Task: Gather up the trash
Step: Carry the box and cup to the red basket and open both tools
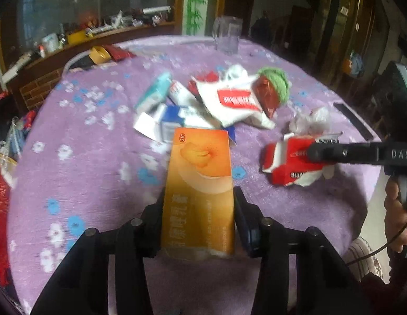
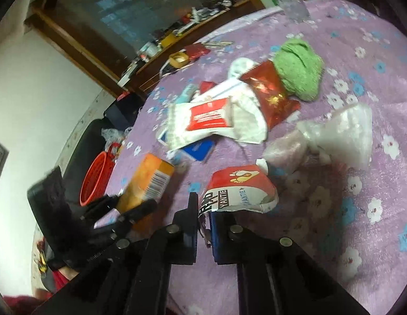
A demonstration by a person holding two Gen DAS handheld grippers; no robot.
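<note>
**A:** What's on the left?

**B:** The left gripper [image 1: 198, 210] angles down over a round table [image 1: 98, 183] with a purple flowered cloth. Its jaws are partly open and pressed on the sides of an orange box [image 1: 199, 183]. The box stands lengthwise between them, far end pointing away, and looks lifted off the cloth. A small round mark in its top corner reads "OTC". The larger print lower down is too blurred to read.

**A:** And in the middle?

**B:** A heap of trash: small blue and white boxes [image 1: 164, 123], a white bag [image 1: 229, 107] with a red label I can't read, a shiny red wrapper [image 1: 266, 94], and a green cloth [image 1: 277, 84] just behind it. A crumpled clear bag [image 1: 311, 120] lies nearer the right side. A clear glass [image 1: 227, 35] stands at the far edge.

**A:** The right hand?

**B:** The right gripper [image 2: 203, 210] comes in from the right, tilted downward, a hand [image 1: 397, 210] on its grip. The arm reads "DAS". Its jaws are nearly together, pinching the edge of a crumpled red and white pack [image 2: 240, 191]. The pack shows two footprints and the word "YANTIE". A red basket [image 2: 97, 178] sits beyond the table's left edge.
</note>
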